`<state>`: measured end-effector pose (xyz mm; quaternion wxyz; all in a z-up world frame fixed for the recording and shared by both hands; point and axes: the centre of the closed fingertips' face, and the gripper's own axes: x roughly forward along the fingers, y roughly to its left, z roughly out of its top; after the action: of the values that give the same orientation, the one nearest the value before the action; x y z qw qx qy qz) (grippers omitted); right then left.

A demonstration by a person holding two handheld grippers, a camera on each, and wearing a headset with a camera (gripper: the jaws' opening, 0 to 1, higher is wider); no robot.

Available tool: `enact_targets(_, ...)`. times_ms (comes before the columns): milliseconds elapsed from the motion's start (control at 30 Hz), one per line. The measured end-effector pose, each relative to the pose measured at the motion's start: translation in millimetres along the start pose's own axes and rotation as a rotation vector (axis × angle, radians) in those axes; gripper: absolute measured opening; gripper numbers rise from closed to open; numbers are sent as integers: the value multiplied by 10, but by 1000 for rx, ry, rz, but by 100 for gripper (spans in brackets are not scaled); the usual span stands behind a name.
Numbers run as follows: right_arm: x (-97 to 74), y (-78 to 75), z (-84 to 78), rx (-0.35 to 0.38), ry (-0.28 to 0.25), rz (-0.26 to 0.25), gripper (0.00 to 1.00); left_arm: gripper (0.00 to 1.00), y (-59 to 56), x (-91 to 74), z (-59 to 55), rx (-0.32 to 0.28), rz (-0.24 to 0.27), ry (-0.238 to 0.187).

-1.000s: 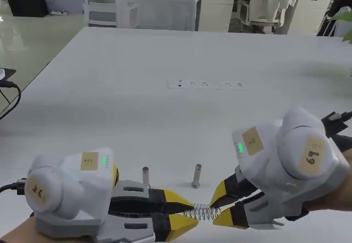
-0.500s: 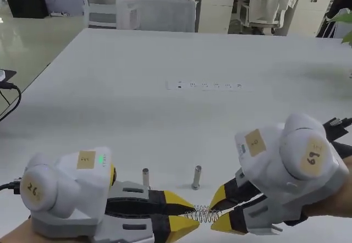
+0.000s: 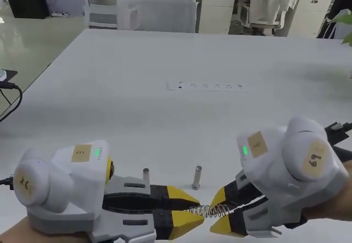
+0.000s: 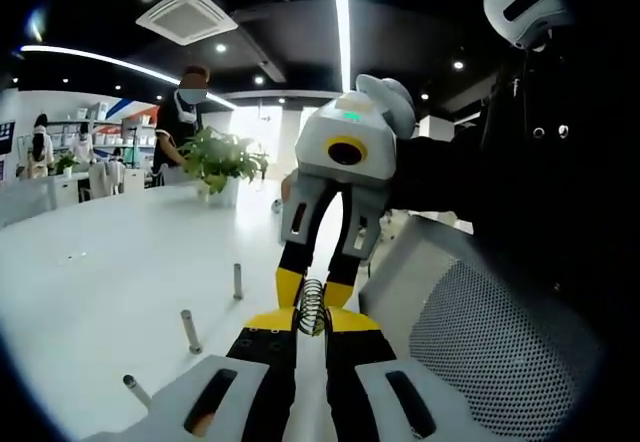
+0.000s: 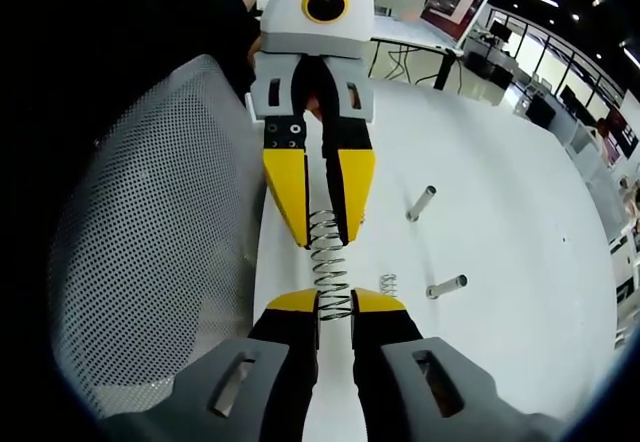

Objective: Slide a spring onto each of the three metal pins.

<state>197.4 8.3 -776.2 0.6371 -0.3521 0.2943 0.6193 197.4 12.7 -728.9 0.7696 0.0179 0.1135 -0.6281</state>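
Left gripper [image 4: 312,324]: fingers [image 4: 268,320] closed on one end of the spring [image 4: 313,307], with no more gap than the width of the coil.
Right gripper [image 5: 335,307]: fingers pinched shut on the other end, facing the left gripper tip to tip.
Spring: held clear of the surface [image 3: 165,116] at about its near edge, spanning the two pairs of yellow tips, on the person's side of the pins.
Metal pins [image 4: 188,330]: three in a row in the left gripper view, all bare. Two of them upright in the head view, just beyond the spring and apart from it.
Second spring [image 5: 388,284]: small coil on the surface beside a pin in the right gripper view. Loose or seated on something, cannot tell.
Change: over the last second, both grippers lowered slightly and drawn toward the person together. Same two-ended hold throughout, coil perhaps pulled a touch longer, pins unmoved.
Meaning for the task: nothing on a pin yet. Probably a mid-air re-grip or hand-over, to leave one end of the coil free.
Still needed: letting go with one gripper, turning the coil upright, lining its open end over a pin top, sliding it down. Same again for the other pins.
Risk: thin coil, likely to flick sideways if released under tension.
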Motion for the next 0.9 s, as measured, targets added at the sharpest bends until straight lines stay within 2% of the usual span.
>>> enact_targets(300, -71, -10, 42, 17, -16, -2, 9, 3, 18, 6, -37, 0, 3, 6)
enact_targets(533, -113, 20, 88, 24, -28, 15, 9, 3, 22, 14, -85, 17, 6, 21)
enact_targets(600, -121, 39, 103, 24, -28, 23, 9, 3, 19, 19, -109, 29, 7, 33)
enact_targets(633, -130, 54, 126, 28, -36, 30, 9, 3, 20, 20, -148, 43, 10, 53)
enact_targets(667, -140, 76, 166, 34, -50, 40, 9, 3, 6, 31, -157, 49, 6, 57)
enact_targets(900, -157, 89, 221, 34, -55, 43, 9, 3, -3, 38, -173, 56, 0, 67)
